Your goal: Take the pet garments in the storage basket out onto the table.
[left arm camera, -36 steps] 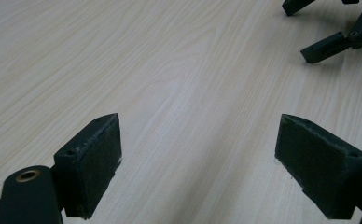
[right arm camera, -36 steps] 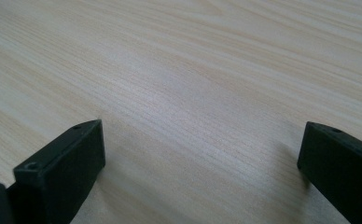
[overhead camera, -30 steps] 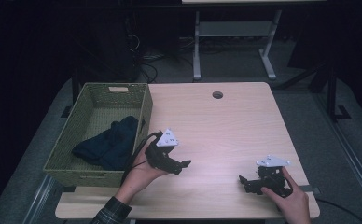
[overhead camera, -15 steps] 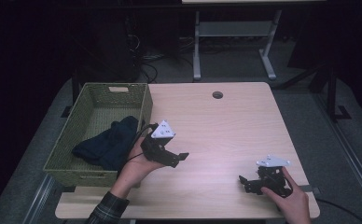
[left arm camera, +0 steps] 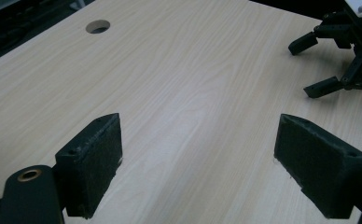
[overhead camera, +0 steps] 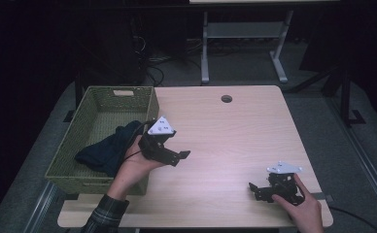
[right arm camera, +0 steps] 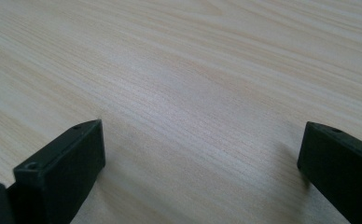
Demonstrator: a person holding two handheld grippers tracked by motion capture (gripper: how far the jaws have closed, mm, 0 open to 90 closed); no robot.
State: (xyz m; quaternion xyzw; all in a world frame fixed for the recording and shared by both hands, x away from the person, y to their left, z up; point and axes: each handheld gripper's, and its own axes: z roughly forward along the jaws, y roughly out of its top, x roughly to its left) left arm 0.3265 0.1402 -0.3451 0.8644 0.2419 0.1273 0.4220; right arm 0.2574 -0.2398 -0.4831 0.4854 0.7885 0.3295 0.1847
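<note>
Two grippers checked, both released and holding nothing. Found left gripper [overhead camera: 180, 158] raised off the table [overhead camera: 235, 141] at the near left, just beside the right wall of the green basket [overhead camera: 79, 182], jaws spread wide and pointing right across bare wood. Confirmed in the left gripper view: gap between the pads empty, only tabletop beyond, cable hole [left arm camera: 98, 26] at the far end. Found right gripper [overhead camera: 254, 191] low on the table at the near right, jaws likewise parted, nothing between them in the right gripper view.

Located dark cloth [overhead camera: 104, 151] lying bunched inside the basket, against its right wall, just left of the left hand. Cannot tell whether the hand touches it.

Change over the last second: left gripper lifted and drawn back leftward from the open table toward the basket rim. Right gripper unmoved.

Judged meaning: approach to the cloth under way, grasp not yet begun. Jaws aimed away from the cloth, so a turn of the wrist toward the basket and a descent needed before closing. Risk noted of catching the basket wall on the way in.
</note>
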